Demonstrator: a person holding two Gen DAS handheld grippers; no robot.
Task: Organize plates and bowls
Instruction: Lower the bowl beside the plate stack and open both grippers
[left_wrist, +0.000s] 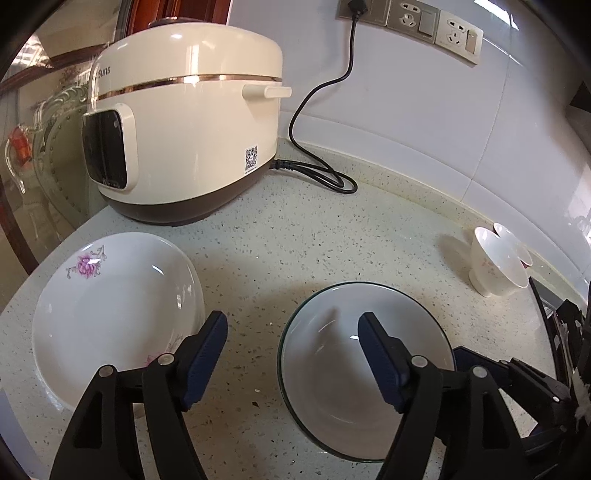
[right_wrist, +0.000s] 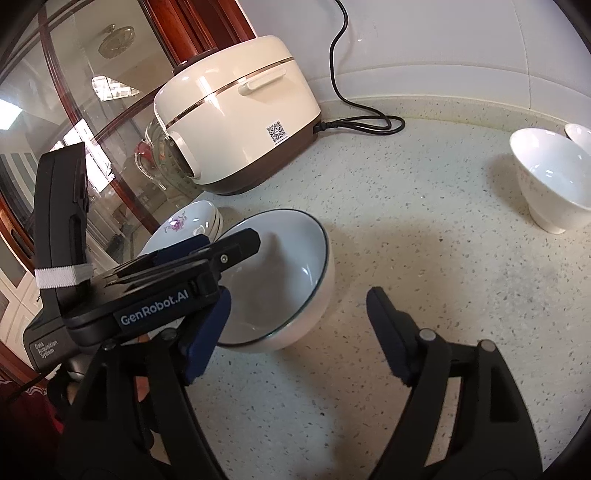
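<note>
A white bowl with a dark green rim (left_wrist: 343, 369) stands on the speckled counter (left_wrist: 314, 240); it also shows in the right wrist view (right_wrist: 284, 280). A stack of white flowered plates (left_wrist: 114, 306) lies to its left, seen too in the right wrist view (right_wrist: 184, 225). My left gripper (left_wrist: 291, 332) is open and empty, its right finger over the bowl, its left finger over the plates' edge. My right gripper (right_wrist: 299, 310) is open and empty, just right of the bowl. Two small white footed bowls (left_wrist: 498, 262) stand far right, also in the right wrist view (right_wrist: 550, 181).
A cream rice cooker (left_wrist: 184, 125) stands at the back left, its black cord (left_wrist: 317, 170) looped on the counter up to wall sockets (left_wrist: 424, 22). A glass cabinet door (right_wrist: 74, 110) borders the counter's left edge. The white tiled wall (left_wrist: 443, 110) runs behind.
</note>
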